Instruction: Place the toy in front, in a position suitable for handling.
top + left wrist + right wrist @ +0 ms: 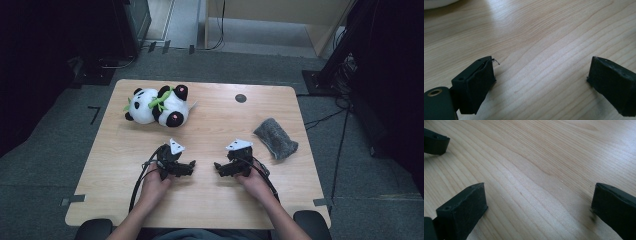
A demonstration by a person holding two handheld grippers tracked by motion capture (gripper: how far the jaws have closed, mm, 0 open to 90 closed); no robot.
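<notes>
So basically nothing's happened yet on this one. I've got both claws parked on the light wooden table (pixel 210 200), tips pointing at each other across a gap of bare tabletop near my edge. My left gripper (pixel 186 167) has its jaws spread wide, and looking along them there's just wood grain in between, nothing gripped. Same story with my right gripper (pixel 223 168): jaws wide apart, empty, only tabletop between them. In the right gripper view I can even catch one black jaw tip of the left one poking in at the top corner, so they really are facing each other.

The stuff I'd be working with is all untouched as far as I can judge. The black-and-white plush panda with the green leaf bit on its chest (pixel 159 105) is lying on its side at the far left part of the table, well apart from my left claw. The fuzzy grey cloth (pixel 275 137) is sitting crumpled off to the right, near my right claw but not touching it. There's also a small dark round spot (pixel 240 98) on the table near the far edge; can't tell what it is.

So my read: zero progress so far, this is the starting pose. Everything's still to do: reach out, grab, move. Cloth is the closer grab, panda's the longer reach.
</notes>
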